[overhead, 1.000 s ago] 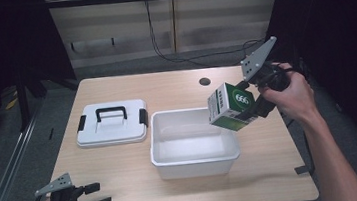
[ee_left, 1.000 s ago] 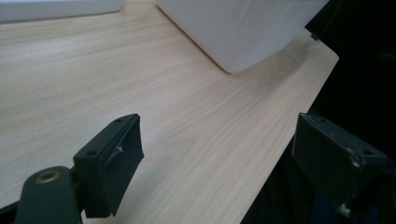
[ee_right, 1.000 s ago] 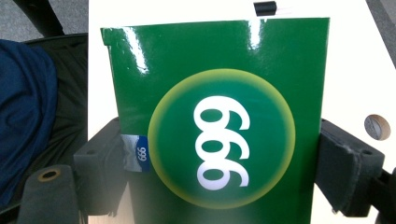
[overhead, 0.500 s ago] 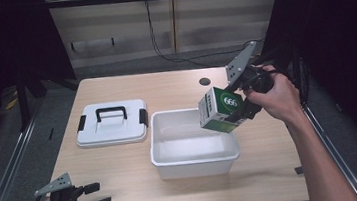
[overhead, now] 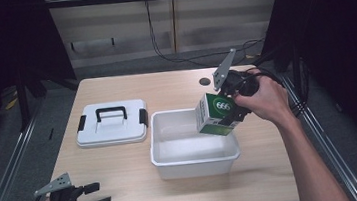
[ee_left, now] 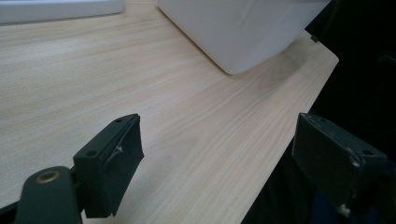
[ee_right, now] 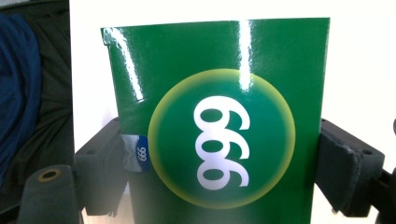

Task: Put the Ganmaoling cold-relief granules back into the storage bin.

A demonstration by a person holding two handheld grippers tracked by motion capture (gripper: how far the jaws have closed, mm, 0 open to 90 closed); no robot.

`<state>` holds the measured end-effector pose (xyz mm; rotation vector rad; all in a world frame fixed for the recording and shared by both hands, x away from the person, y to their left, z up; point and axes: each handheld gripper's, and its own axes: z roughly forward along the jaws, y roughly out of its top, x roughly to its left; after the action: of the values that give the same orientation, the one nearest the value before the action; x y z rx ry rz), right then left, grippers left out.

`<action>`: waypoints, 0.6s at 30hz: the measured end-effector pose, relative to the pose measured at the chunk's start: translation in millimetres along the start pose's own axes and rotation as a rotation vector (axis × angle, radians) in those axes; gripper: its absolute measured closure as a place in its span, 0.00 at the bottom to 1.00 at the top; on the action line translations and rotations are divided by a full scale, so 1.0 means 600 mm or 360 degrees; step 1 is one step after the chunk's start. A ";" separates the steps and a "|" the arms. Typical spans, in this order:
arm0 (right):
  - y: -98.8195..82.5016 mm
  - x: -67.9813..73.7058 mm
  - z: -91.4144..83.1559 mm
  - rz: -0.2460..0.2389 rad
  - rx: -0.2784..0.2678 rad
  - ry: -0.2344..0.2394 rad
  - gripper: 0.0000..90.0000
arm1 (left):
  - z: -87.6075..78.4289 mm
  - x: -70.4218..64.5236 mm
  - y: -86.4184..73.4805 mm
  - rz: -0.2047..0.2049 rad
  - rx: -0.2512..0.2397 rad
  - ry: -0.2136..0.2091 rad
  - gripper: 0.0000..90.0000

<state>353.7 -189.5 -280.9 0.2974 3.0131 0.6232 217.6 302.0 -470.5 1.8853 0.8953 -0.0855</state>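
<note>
Two tongs are in play. The right tongs (overhead: 228,109) are clamped on a green box (overhead: 214,115) marked with a white "666" in a pale ring; in the right gripper view the box (ee_right: 219,121) sits squarely between the two black pads, which press on its left and right sides, its printed face turned toward the camera. From the high view the box hangs tilted from those tongs, out ahead of and a little below the hand (overhead: 262,100), over the far right corner of the white bin (overhead: 192,154), its lower edge near the rim; whether it touches the rim cannot be told. The left tongs (overhead: 92,197) are held low at the near left edge of the table (overhead: 175,86), jaws apart with nothing between them. In the left gripper view one pad (ee_left: 112,161) lies over the wood and the other hangs past the table edge, with the bin (ee_left: 243,32) ahead of them and well apart. A white lid (overhead: 111,123) with a black handle lies flat beyond the left tongs, just beside the bin's left wall. The box is well apart from the left tongs, across the bin.
</note>
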 end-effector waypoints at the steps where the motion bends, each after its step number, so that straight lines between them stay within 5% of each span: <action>1: 0.002 -0.001 0.003 -0.0001 0.0013 0.0004 0.17 | 0.000 0.000 0.000 0.0001 0.0001 0.0001 0.18; 18: 0.018 0.000 0.053 -0.0064 0.0249 0.0023 0.17 | 0.000 0.000 0.000 0.0004 0.0002 -0.0002 0.18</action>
<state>358.3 -167.3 -306.0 0.2392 3.0790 0.3889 217.6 301.7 -470.5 1.8873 0.8926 -0.0859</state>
